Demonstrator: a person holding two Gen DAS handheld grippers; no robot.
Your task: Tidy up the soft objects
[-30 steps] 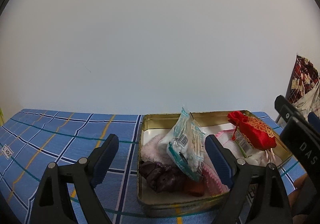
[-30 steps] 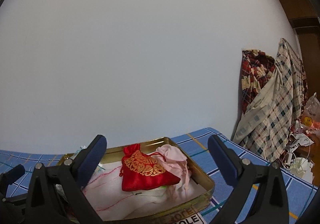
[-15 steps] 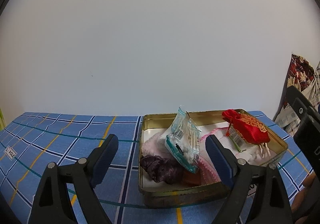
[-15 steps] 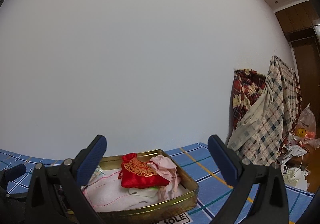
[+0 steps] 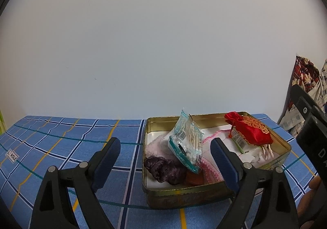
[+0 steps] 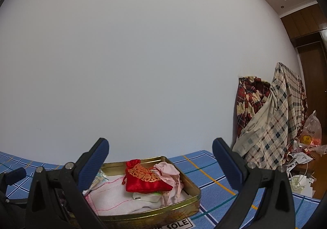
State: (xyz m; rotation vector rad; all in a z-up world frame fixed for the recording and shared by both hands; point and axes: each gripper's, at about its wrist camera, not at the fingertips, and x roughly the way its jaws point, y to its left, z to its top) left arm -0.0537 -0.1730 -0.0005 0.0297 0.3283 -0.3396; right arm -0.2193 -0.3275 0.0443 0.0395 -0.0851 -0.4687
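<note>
Blue checked cloth (image 5: pixel 67 141) is spread over the surface, bounded at the back by a plain white wall (image 5: pixel 155 45). Left gripper (image 5: pixel 165 155) is seen with jaws spread wide and nothing held; its left fingertip is framed over bare cloth, its right one over the gold tin (image 5: pixel 184 193) in the lower centre-right of the frame. Inside the tin, a cotton-swab packet (image 5: pixel 187 144) is propped upright against pink cloth (image 5: pixel 210 143), a dark purple scrunchie (image 5: pixel 165 170) lies by the near wall, and a red embroidered pouch (image 5: pixel 249 132) sits at the far right corner. Right gripper (image 6: pixel 160 157) is likewise held wide and empty, the pouch framed between its tips. Draped plaid fabrics (image 6: pixel 271 118) stand at the right edge beyond the cloth.
</note>
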